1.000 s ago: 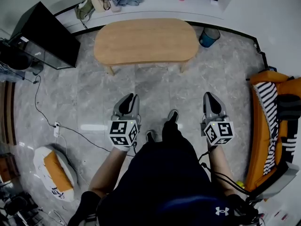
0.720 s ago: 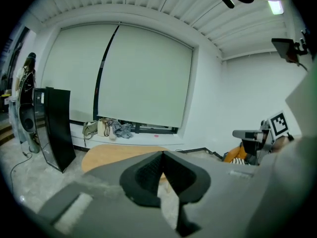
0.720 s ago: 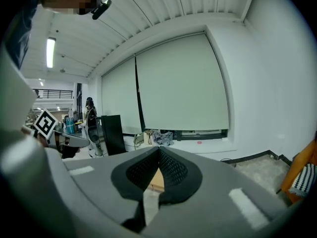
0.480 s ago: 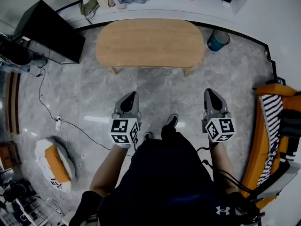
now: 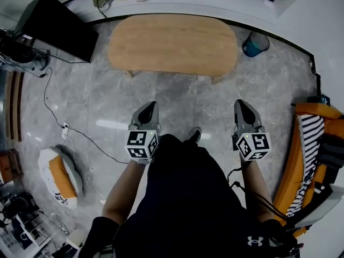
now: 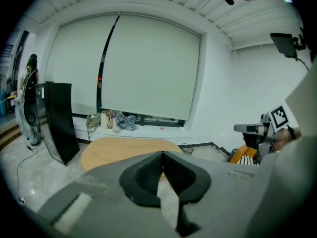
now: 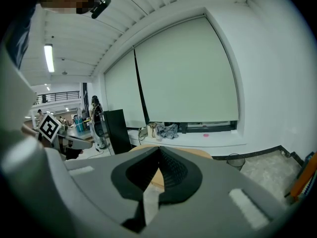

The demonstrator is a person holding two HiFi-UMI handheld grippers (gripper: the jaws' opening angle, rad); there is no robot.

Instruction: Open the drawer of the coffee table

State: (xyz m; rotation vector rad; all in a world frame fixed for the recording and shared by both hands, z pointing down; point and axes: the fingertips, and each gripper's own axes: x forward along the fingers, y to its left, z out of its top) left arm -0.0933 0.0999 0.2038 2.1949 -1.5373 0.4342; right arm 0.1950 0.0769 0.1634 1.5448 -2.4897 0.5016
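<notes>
Ahead, coffee table well apart from left tool, right tool; both pressed together, empty.

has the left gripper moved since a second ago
Yes: the left gripper has come slightly nearer the coffee table, with less floor showing between its tip and the table's near edge.

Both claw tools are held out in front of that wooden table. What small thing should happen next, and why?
Probably step closer to the coffee table and lower the grippers toward its near edge. The left gripper and right gripper are both shut and empty, a stretch of floor lies between them and the table, and no drawer shows from here.
</notes>
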